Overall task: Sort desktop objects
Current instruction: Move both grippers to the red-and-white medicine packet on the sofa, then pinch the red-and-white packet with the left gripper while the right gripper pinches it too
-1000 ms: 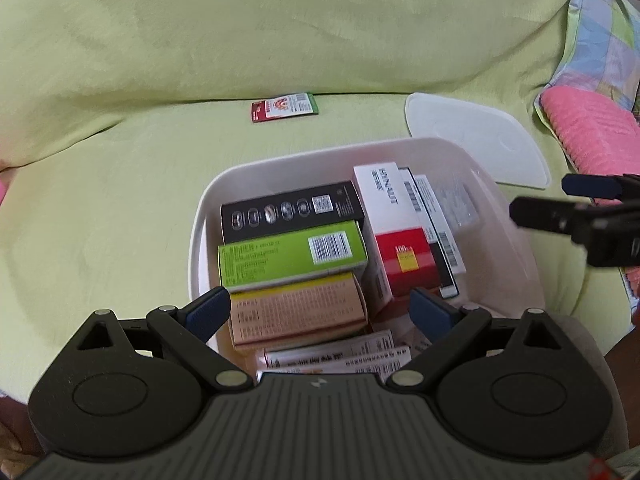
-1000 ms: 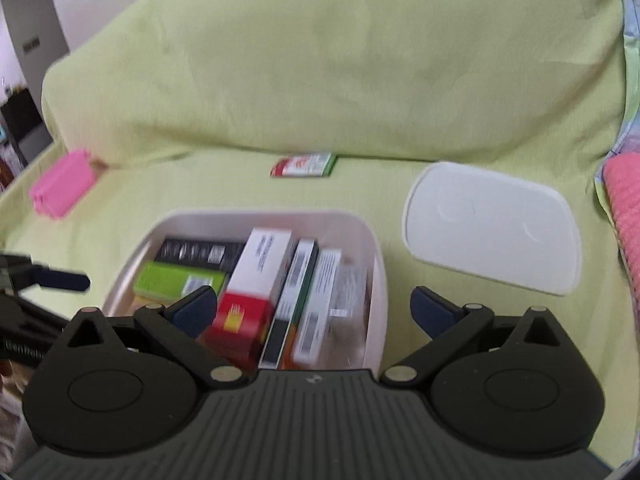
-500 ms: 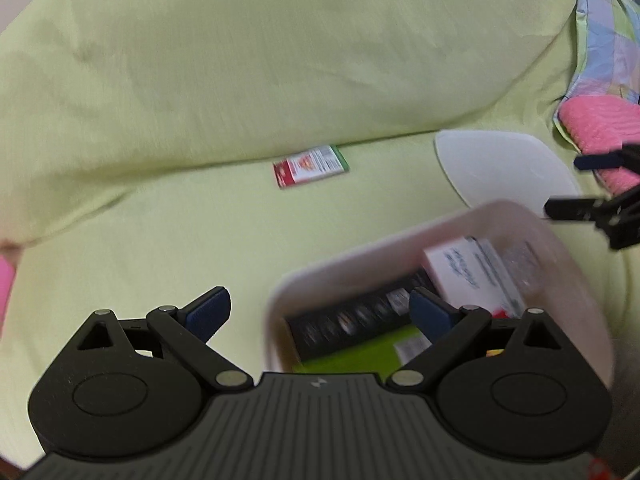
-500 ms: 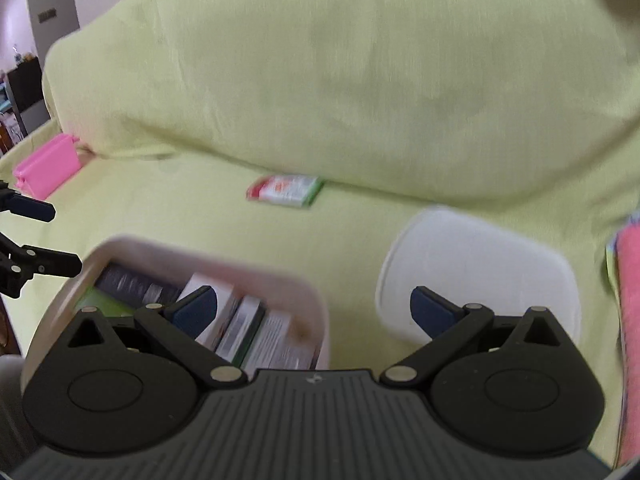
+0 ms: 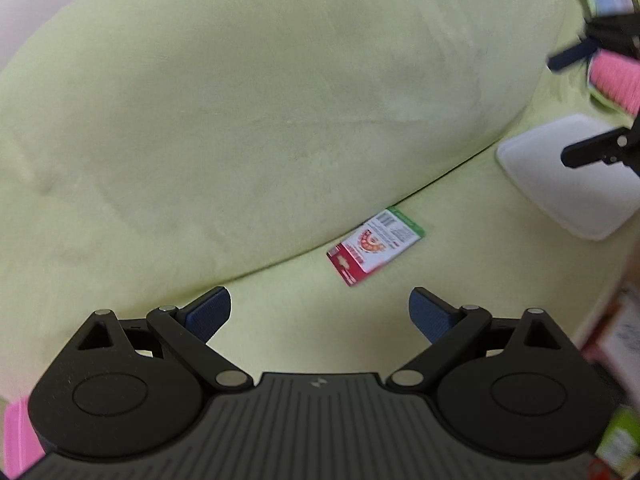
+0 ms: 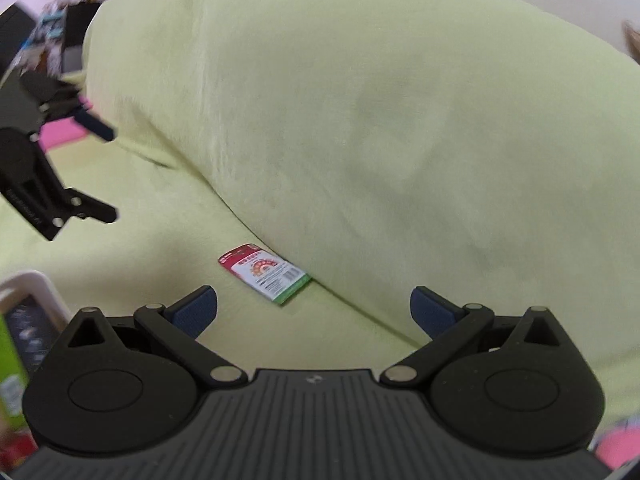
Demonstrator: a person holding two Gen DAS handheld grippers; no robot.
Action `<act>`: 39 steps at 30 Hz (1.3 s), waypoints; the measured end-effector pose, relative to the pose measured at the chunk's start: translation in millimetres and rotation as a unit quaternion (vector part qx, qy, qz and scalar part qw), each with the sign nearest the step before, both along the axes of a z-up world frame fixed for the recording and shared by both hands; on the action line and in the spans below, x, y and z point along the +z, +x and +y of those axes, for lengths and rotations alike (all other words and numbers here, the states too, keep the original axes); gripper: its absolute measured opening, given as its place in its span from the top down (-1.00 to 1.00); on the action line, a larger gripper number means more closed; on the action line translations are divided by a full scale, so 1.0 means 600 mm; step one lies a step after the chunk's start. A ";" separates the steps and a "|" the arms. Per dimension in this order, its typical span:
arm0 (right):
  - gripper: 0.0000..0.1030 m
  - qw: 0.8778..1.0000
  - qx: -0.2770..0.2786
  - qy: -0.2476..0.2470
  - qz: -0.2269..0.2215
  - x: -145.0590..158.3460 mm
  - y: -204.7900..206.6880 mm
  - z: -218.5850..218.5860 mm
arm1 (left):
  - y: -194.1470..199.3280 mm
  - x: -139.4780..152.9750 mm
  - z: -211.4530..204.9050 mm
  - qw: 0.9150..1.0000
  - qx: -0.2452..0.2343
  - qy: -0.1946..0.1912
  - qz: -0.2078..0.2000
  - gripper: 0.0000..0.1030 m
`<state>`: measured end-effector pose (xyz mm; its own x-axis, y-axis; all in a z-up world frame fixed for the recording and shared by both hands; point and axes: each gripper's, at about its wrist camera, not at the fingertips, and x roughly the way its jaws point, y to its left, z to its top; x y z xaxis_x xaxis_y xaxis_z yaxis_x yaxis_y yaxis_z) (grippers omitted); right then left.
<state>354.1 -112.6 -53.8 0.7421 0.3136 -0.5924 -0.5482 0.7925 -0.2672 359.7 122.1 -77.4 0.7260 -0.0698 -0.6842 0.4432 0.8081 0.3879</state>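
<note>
Packet (image 5: 375,247) in red, white and green lies flat on the yellow-green sofa seat (image 5: 300,320), tucked at the crease under the back cushion (image 5: 260,120), ahead of both grippers and touched by neither. Left gripper (image 5: 320,306) hangs above the seat with its blue-padded fingers (image 5: 210,310) spread wide and nothing between them; the packet sits just beyond, slightly to its right. Right gripper (image 6: 314,308) is likewise spread wide and empty, the same packet (image 6: 265,272) lying just beyond its left finger. Seen from the right wrist, the left gripper (image 6: 102,172) shows at the left edge, above the seat. Seen from the left wrist, the right gripper (image 5: 568,108) juts in from the right edge, above a white plastic lid (image 5: 560,188) that rests on the seat. A white bin (image 6: 44,300) holding boxes shows at the lower left of the right wrist view; its contents are blurred. Pink items (image 5: 616,80) lie at the edges, too blurred to name.
</note>
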 end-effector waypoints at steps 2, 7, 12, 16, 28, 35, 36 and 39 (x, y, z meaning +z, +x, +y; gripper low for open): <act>-0.97 0.999 0.020 -0.029 -0.009 -0.013 0.025 0.026 | 0.034 -0.024 -0.012 1.000 -0.017 0.014 0.009 -0.87; -0.80 0.994 0.061 -0.094 0.000 -0.073 0.090 0.079 | 0.096 -0.085 -0.042 0.997 -0.052 0.052 0.025 -0.85; -0.67 0.985 0.096 -0.141 -0.002 -0.126 0.112 0.109 | 0.131 -0.143 -0.054 0.994 -0.070 0.081 0.036 -0.70; -0.13 0.975 0.127 -0.182 -0.002 -0.168 0.125 0.130 | 0.141 -0.177 -0.061 0.990 -0.093 0.100 0.030 -0.51; 0.45 0.930 0.216 -0.297 -0.038 -0.282 0.129 0.182 | 0.146 -0.261 -0.095 0.949 -0.201 0.244 -0.017 -0.20; 0.75 0.941 0.187 -0.277 -0.047 -0.277 0.146 0.189 | 0.171 -0.257 -0.090 0.955 -0.199 0.221 -0.010 0.71; 0.75 0.942 0.180 -0.279 -0.053 -0.276 0.145 0.188 | 0.171 -0.251 -0.087 0.957 -0.197 0.213 -0.015 0.71; 0.75 0.950 0.150 -0.264 -0.075 -0.260 0.142 0.181 | 0.172 -0.232 -0.078 0.963 -0.188 0.189 -0.033 0.68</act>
<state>439.0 -3.8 -210.1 0.7547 0.2116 -0.6210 -0.6525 0.3406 -0.6770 462.8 75.5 -216.9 0.7402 -0.0913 -0.6662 0.6421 0.3901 0.6599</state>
